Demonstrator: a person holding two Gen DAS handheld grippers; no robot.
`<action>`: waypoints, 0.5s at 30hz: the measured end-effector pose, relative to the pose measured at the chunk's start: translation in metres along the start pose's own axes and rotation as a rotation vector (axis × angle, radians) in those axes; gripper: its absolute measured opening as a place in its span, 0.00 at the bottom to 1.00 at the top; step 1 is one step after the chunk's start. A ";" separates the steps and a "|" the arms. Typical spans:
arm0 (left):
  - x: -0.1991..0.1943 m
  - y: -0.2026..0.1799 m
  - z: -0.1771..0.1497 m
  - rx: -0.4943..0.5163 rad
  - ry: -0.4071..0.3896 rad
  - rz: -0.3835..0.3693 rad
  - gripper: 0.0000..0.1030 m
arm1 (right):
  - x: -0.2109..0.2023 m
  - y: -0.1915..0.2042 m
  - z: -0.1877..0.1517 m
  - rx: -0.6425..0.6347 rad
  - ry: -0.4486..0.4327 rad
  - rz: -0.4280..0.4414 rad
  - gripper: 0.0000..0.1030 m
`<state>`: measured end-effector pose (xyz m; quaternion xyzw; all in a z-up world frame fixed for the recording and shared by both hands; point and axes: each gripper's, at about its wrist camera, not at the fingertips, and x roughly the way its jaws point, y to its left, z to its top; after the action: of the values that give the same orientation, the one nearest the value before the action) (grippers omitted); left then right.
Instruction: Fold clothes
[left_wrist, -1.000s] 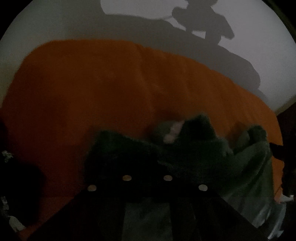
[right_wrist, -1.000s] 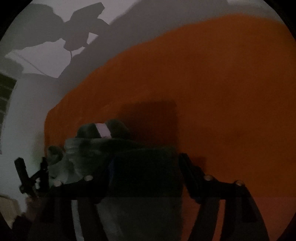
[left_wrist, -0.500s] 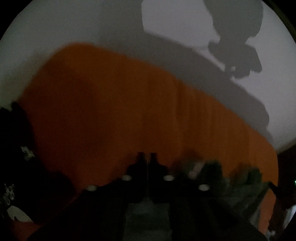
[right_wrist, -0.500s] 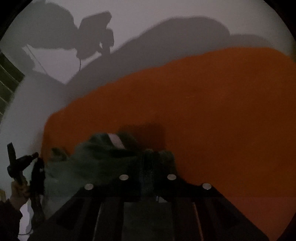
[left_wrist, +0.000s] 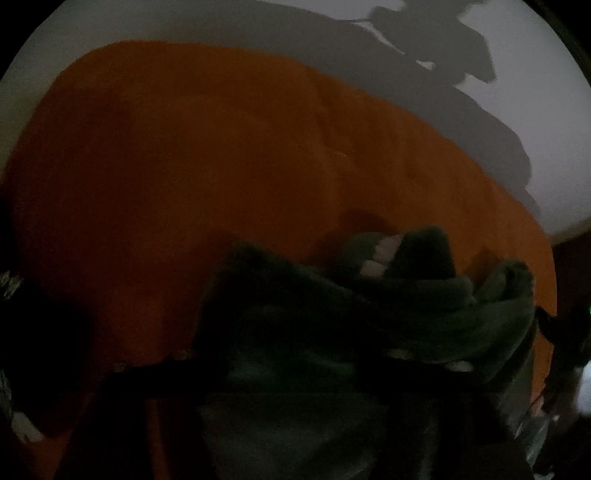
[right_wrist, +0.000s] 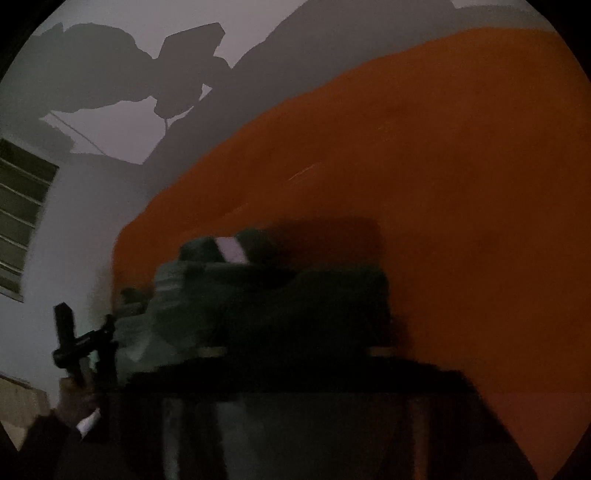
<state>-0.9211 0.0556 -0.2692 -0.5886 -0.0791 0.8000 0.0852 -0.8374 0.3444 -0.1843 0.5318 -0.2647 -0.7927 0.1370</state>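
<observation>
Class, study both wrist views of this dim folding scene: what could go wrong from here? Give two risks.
1. The green garment is bunched in thick rolls over the orange sheet, with a white tag exposed, so a fold may set in crooked creases.
2. The fabric hides both sets of jaws in dim, blurred views; each may pinch several layers or very little, so the cloth could slip or drag unevenly.

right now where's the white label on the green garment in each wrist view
Left wrist: white label sits right of centre, at the top of the green garment.
Right wrist: white label sits left of centre, on the garment's top edge.
Shared landmark: the orange cloth underneath.
</observation>
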 end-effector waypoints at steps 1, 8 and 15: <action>-0.004 0.000 0.000 -0.008 -0.031 0.013 0.04 | -0.006 0.000 0.001 0.012 -0.023 -0.008 0.03; -0.056 0.005 0.001 -0.041 -0.230 0.035 0.04 | -0.072 0.030 0.000 -0.088 -0.226 0.003 0.03; -0.040 0.026 0.007 -0.145 -0.203 0.097 0.04 | -0.028 0.029 0.020 -0.096 -0.151 -0.116 0.03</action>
<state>-0.9175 0.0207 -0.2359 -0.5121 -0.1165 0.8510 -0.0047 -0.8466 0.3402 -0.1401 0.4779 -0.2047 -0.8488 0.0961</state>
